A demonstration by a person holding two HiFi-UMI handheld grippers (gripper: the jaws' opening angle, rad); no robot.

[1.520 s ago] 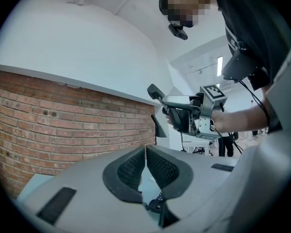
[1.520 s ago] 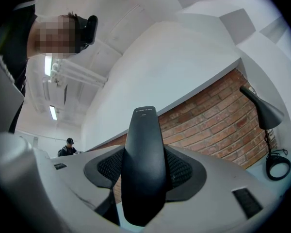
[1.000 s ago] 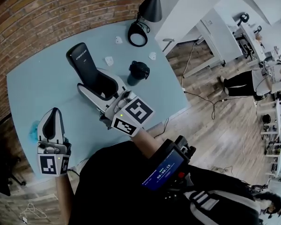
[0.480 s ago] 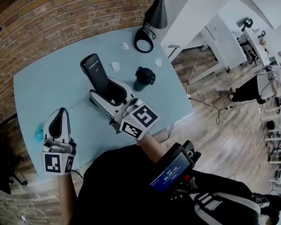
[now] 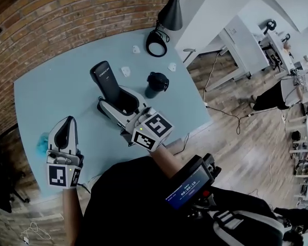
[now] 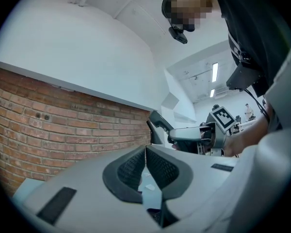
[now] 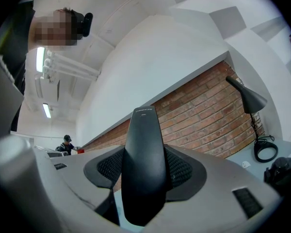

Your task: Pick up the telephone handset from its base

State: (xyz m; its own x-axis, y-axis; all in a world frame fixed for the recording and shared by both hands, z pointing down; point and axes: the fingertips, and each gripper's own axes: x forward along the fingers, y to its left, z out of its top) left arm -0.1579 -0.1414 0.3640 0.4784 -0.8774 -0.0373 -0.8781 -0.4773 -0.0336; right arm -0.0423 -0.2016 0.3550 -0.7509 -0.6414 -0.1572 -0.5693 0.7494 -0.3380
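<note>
The black telephone handset (image 5: 103, 76) slants up over the light blue table (image 5: 51, 86), its upper end past the jaw tips. My right gripper (image 5: 115, 97) is shut on its lower part. In the right gripper view the handset (image 7: 143, 169) fills the gap between both ribbed pads (image 7: 184, 169). No base shows under it. My left gripper (image 5: 68, 121) rests near the table's front left, shut with nothing in it; its pads (image 6: 160, 166) meet at the tips. From the left gripper view, the handset (image 6: 157, 125) and the right gripper (image 6: 199, 135) stand off to the right.
A black lidded cup (image 5: 156, 83) stands just right of the handset. A black desk lamp (image 5: 169, 12) with a ring base (image 5: 156, 44) is at the table's far edge, near three small white pieces (image 5: 126, 72). A blue scrap (image 5: 42, 142) lies at the left edge. A brick wall (image 5: 66, 19) is behind.
The head view has shifted. The right gripper has sunk slightly with the handset still between its jaws. The left gripper has stayed where it was.
</note>
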